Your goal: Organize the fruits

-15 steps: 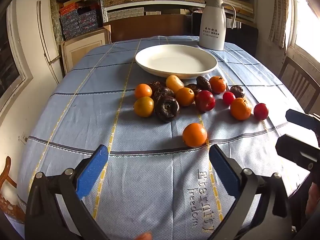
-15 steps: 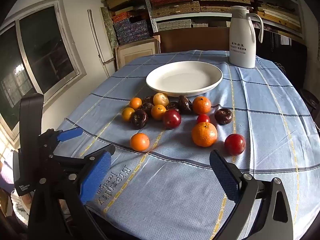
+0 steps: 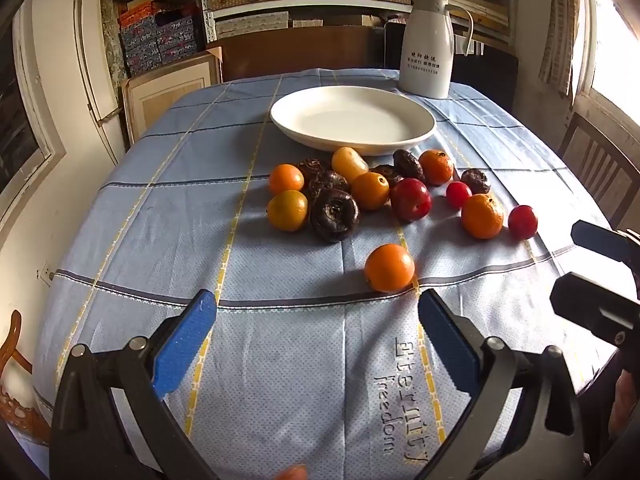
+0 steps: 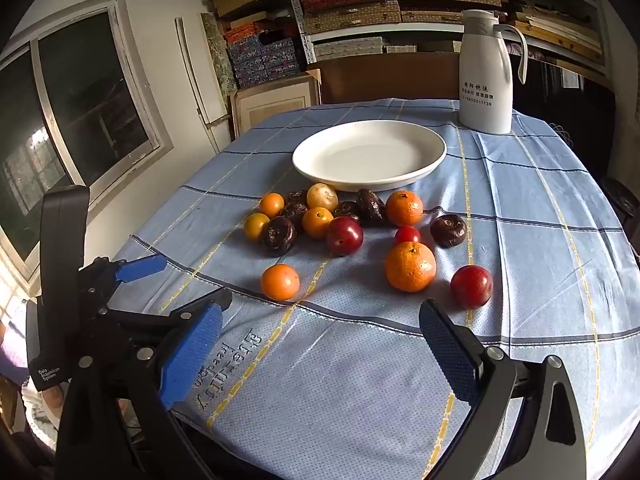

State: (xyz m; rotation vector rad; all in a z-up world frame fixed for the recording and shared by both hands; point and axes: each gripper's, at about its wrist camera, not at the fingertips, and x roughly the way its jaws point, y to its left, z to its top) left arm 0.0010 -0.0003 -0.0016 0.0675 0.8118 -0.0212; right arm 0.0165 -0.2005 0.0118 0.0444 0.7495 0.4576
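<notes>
Here, both grippers hover over the near edge of the table (image 3: pixel 120 208), tilted down toward it, nothing between their fingers. Left gripper (image 3: pixel 318 332): blue pads spread wide, empty. Right gripper (image 4: pixel 320 340): spread just as wide, empty; it also shows at the right edge of the left wrist view.

Fruit lies loose on the blue checked tablecloth (image 4: pixel 540 208), mid-table, all of it beyond both grippers' fingertips.
- Lone small orange (image 3: pixel 389 267), nearest the near edge, just past the left gripper's right pad, apart from the rest.
- Large orange (image 4: pixel 410 266) and red plum (image 4: pixel 471 286) sit side by side ahead of the right gripper, the plum just beyond its right fingertip.
- Main cluster farther in: small oranges, dark wrinkled fruits, a yellow one, a bigger red plum (image 4: pixel 345 235), a small red fruit (image 4: pixel 407 234).

White plate (image 3: pixel 416 136), bare, just behind the cluster, toward the far edge. White jug (image 4: pixel 486 72) at the far right corner. Shelves of boxes behind the table.
</notes>
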